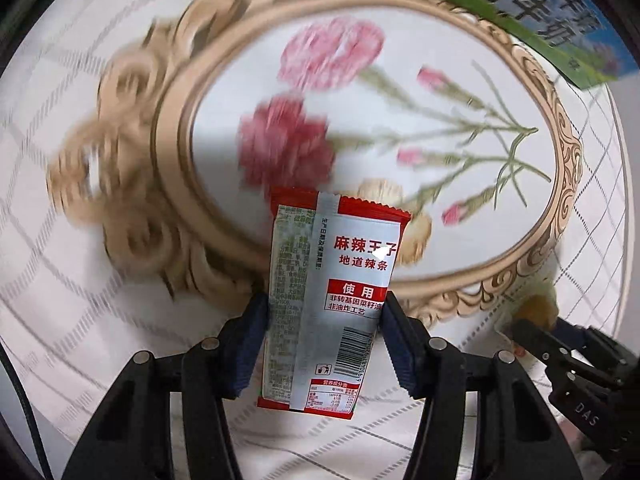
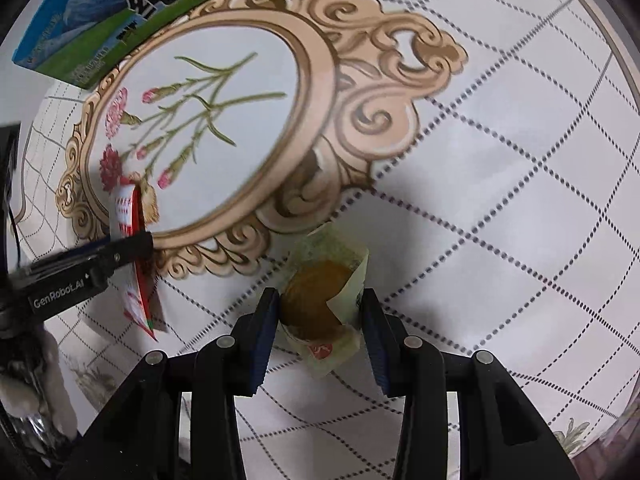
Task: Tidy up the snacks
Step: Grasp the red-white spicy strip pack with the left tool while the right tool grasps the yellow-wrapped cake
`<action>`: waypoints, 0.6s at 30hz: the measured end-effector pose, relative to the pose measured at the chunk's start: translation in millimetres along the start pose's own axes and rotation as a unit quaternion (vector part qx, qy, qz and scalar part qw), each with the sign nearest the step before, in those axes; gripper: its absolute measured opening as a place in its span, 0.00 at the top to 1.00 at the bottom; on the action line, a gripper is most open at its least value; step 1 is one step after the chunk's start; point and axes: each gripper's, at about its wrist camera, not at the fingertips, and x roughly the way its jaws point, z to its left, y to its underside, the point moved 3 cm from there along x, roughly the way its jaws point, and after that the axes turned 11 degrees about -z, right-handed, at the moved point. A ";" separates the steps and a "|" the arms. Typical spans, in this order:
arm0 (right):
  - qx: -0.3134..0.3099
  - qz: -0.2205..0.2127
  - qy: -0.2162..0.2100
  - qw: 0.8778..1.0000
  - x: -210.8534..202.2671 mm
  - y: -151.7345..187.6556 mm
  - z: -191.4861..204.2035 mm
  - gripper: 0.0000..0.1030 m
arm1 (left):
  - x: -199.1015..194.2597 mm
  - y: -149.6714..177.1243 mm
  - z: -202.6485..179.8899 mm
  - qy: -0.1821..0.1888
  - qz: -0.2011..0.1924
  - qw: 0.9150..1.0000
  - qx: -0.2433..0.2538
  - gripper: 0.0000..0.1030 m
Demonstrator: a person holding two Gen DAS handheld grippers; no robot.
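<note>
Left gripper (image 1: 324, 312) clamps a red-white snack packet (image 1: 332, 296) over the floral oval (image 1: 360, 120). Right gripper (image 2: 320, 320) grips a wrapped pastry (image 2: 316, 304), prob a cake, just below that oval's frame.

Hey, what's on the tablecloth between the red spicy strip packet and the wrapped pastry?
Nothing: in the right wrist view, only bare printed tablecloth separates the red packet from the wrapped pastry.

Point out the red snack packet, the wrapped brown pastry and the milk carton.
red snack packet (image 1: 352, 272): left wrist view, white printed back panel.
wrapped brown pastry (image 2: 316, 300): right wrist view, brown top showing through the clear wrapper.
milk carton (image 2: 80, 36): right wrist view, blue-and-green printed side.
</note>
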 end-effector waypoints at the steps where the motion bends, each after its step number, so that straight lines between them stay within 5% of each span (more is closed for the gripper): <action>1: -0.001 0.003 -0.001 1.000 0.6 0.6 -2.8 0.58 | 2.0 0.7 4.3 0.005 0.006 1.000 -0.012 0.48; 5: -0.009 0.023 -0.012 1.000 4.2 1.2 -9.5 0.57 | 13.7 5.3 6.8 0.018 0.021 1.000 -0.014 0.38; 10: -0.006 0.059 -0.035 0.998 18.2 -2.0 -20.0 0.55 | 30.3 32.4 -9.7 -0.009 0.039 0.995 0.093 0.31; 12: -0.005 0.058 -0.040 0.997 19.0 0.6 -23.0 0.51 | 30.9 33.7 -10.6 -0.019 0.031 0.994 0.101 0.31; 14: -0.009 0.058 -0.040 0.998 16.0 1.4 -21.0 0.51 | 28.7 40.0 -12.1 -0.037 0.014 0.995 0.093 0.46; 18: -0.015 0.049 -0.035 0.998 8.8 8.8 -12.4 0.49 | 19.3 32.3 2.3 -0.037 -0.007 0.998 0.047 0.49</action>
